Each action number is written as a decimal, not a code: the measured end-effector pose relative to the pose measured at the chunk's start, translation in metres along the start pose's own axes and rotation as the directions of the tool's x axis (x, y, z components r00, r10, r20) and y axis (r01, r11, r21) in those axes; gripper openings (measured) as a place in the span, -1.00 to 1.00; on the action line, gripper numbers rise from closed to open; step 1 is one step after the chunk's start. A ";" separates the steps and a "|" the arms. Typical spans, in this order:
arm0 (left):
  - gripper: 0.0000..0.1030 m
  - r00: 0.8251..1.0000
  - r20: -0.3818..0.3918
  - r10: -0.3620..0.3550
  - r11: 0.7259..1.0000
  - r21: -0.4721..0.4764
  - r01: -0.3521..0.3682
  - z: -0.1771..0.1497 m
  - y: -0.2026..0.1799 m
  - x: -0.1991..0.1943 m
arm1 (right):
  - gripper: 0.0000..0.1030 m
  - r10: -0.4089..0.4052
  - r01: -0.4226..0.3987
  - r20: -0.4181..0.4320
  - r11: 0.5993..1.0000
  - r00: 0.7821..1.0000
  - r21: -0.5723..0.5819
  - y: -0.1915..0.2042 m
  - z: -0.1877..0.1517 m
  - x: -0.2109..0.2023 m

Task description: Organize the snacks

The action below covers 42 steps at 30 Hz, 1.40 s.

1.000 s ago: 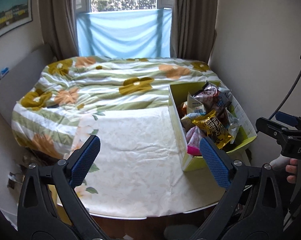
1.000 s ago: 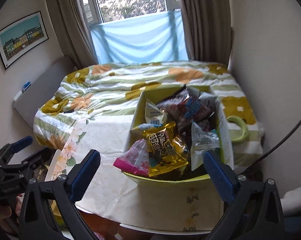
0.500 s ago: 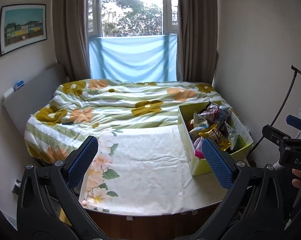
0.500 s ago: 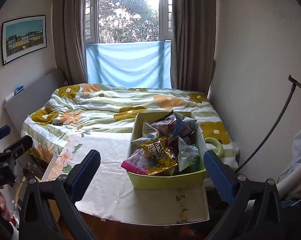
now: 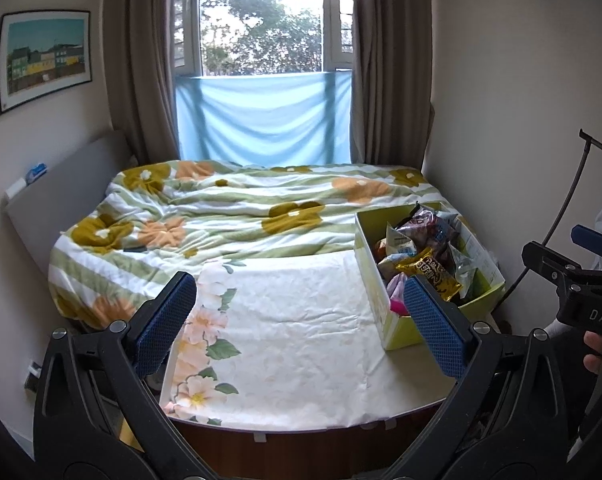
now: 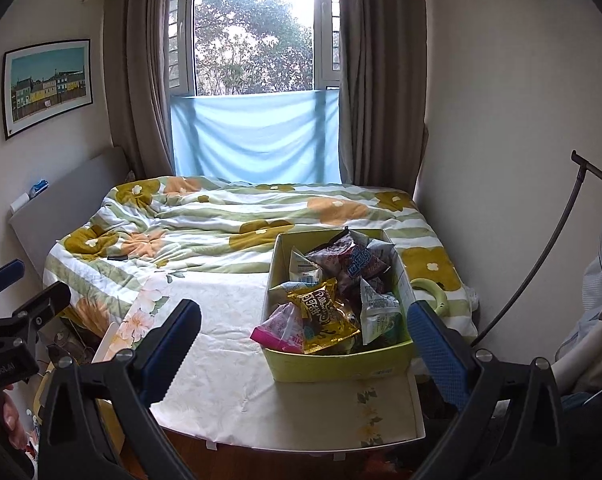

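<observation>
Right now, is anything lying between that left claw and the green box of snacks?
No. In the left wrist view, only bare white floral cloth stretches between the open left gripper and the green snack box; nothing lies on it.

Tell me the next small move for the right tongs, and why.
Probably ease the open right tongs forward and down to the yellow snack bag on top of the heaped green box: both tongs hold nothing and hang short of the table.
</observation>
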State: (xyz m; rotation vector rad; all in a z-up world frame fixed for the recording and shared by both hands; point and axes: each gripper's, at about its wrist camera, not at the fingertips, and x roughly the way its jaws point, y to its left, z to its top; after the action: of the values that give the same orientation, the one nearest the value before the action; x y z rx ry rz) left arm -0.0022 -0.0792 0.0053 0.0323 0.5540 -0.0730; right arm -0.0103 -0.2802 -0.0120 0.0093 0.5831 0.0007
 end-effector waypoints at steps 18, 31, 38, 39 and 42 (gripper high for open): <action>1.00 1.000 -0.009 -0.014 1.000 -0.015 0.014 -0.001 0.000 0.005 | 0.99 -0.014 0.014 -0.015 1.000 1.000 0.009 -0.001 0.001 0.005; 1.00 1.000 -0.015 -0.022 1.000 -0.021 0.021 -0.001 0.002 0.006 | 0.99 -0.014 0.014 -0.013 1.000 1.000 0.007 -0.001 0.000 0.005; 1.00 1.000 -0.013 -0.018 0.999 -0.028 0.018 -0.001 0.003 0.005 | 0.99 -0.012 0.012 -0.014 1.000 1.000 0.010 -0.002 0.000 0.005; 1.00 1.000 -0.012 -0.018 0.999 -0.028 0.018 -0.001 0.003 0.004 | 0.99 -0.012 0.013 -0.014 1.000 1.000 0.011 -0.002 0.000 0.005; 1.00 1.000 -0.011 -0.022 0.999 -0.033 0.021 0.000 0.004 0.004 | 0.99 -0.014 0.014 -0.013 1.000 1.000 0.013 -0.001 0.000 0.005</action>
State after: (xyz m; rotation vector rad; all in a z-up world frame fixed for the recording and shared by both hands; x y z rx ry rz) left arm 0.0011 -0.0754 0.0030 -0.0053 0.5673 -0.0848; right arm -0.0065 -0.2808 -0.0149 0.0177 0.5956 -0.0168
